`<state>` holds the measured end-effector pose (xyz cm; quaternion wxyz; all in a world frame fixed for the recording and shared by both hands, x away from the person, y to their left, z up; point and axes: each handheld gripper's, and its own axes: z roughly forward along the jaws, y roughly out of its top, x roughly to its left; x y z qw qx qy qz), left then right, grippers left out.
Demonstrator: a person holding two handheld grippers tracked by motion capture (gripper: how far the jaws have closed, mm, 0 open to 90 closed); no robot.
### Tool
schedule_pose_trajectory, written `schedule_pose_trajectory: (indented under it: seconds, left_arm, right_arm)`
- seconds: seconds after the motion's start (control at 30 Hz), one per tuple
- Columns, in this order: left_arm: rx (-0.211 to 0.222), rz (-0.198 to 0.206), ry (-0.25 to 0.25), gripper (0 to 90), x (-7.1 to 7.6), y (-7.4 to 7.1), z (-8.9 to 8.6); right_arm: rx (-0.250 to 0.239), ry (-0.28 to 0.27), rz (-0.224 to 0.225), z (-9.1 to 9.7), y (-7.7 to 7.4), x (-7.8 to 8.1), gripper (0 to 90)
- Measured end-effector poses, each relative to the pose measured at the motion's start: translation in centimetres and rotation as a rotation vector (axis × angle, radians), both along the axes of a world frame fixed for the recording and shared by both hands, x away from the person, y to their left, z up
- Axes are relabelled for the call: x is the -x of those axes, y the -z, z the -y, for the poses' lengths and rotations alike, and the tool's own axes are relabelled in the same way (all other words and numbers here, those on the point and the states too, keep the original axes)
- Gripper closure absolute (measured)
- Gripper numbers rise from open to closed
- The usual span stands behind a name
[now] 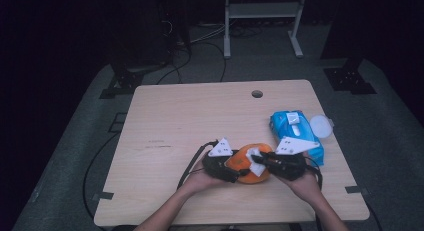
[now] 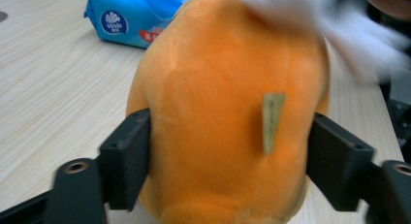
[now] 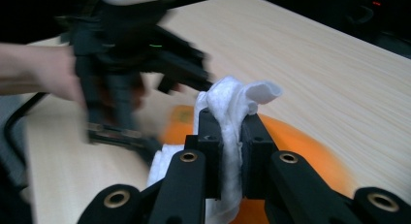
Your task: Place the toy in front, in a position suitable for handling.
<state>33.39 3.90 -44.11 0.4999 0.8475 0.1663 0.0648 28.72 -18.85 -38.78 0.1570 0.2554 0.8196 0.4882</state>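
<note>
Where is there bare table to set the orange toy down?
The table is bare left of the left gripper, and behind the orange toy toward the hole. Crowded: the right side, with right gripper, wipe, blue pack, white lid.

Orange plush toy [image 2: 228,132] cut off at the bottom edge; white wipe [image 2: 349,30] blurred, running off the top; left gripper [image 3: 131,54] smeared by motion; blue pack [image 2: 138,15] cropped above.
</note>
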Motion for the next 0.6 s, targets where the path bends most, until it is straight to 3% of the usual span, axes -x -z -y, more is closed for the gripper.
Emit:
schedule_pose_trajectory:
  seconds: [0.07, 0.1, 0.27, 0.4, 0.47, 0.6]
  left_arm:
    - [-0.007, 0.011, -0.003, 32.4, 0.2, -0.1, 0.0]
    - [0.0, 0.002, -0.004, 33.6, 0.1, -0.1, -0.2]
    - [0.022, -0.014, -0.012, 34.1, -0.1, 0.0, -0.5]
    - [0.041, -0.027, -0.002, 20.1, -0.2, 0.2, -0.1]
    - [0.04, -0.051, 0.008, 10.1, -0.4, 0.6, 0.1]
    - [0.024, -0.033, 0.008, 13.5, -0.3, 0.6, 0.1]
  right_arm:
    - [0.075, -0.002, 0.053, -1.3, 0.1, 0.5, 80.9]
    - [0.087, 0.0, 0.061, -1.4, 0.1, 0.6, 80.9]
    - [0.06, 0.077, 0.041, 1.3, 0.2, -0.6, 81.0]
    - [0.045, 0.126, 0.01, 3.2, 0.7, -1.1, 80.9]
    - [0.038, 0.135, 0.0, 3.3, 0.8, -1.2, 80.9]
    - [0.04, 0.125, 0.011, 2.7, 0.7, -1.0, 80.9]
